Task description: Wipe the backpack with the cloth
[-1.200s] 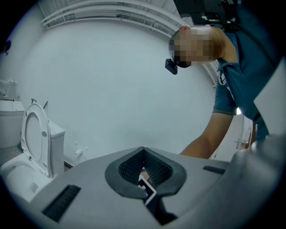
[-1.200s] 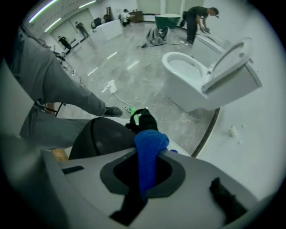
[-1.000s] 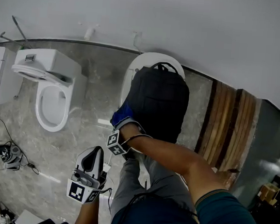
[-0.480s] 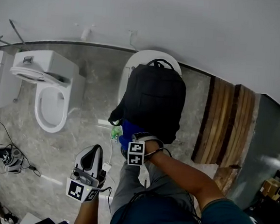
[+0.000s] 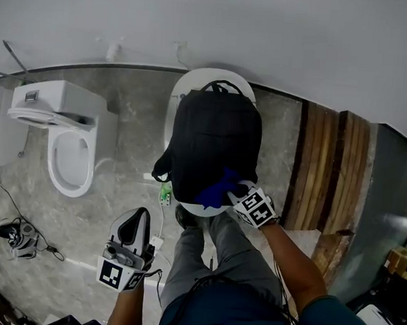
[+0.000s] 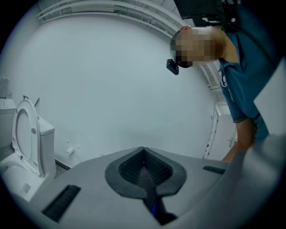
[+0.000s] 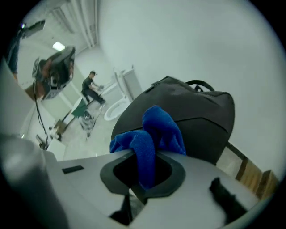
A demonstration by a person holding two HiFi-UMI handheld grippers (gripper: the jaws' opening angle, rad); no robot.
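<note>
**Head view.** Shows the backpack (image 5: pixel 215 145) propped on a white oval seat (image 5: pixel 209 77), probably to raise its front panel within easy reach. Places the right gripper (image 5: pixel 237 194) at the lower right corner of that panel, with the blue cloth (image 5: pixel 217 190) bunched just ahead of the fingertips and apparently lying against the black fabric. Extends the right arm forward with the elbow bent and the marker cube turned upward. Parks the left gripper (image 5: pixel 132 238) low and well apart from the backpack, fingertips aimed forward, apparently idle because wiping needs only 1 tool. Leaves an open toilet (image 5: pixel 70 146) off to the left of those fingertips.

**Left gripper view.** Shows both fingers pressed together with nothing between them. Reveals only bare wall beyond the fingertips, and the toilet to their left. Suggests, from the wall filling the frame, a pose tilted forward and upward.

**Right gripper view.** Shows the 2 fingers clamped on a fold of the cloth, with the rest spilling out past the fingertips as a soft wad. Looks arranged so that a broad pad, not hard plastic, meets the bag. Sets the backpack directly beyond the fingertips, close behind the wad. Cannot tell actual contact from this angle.
</note>
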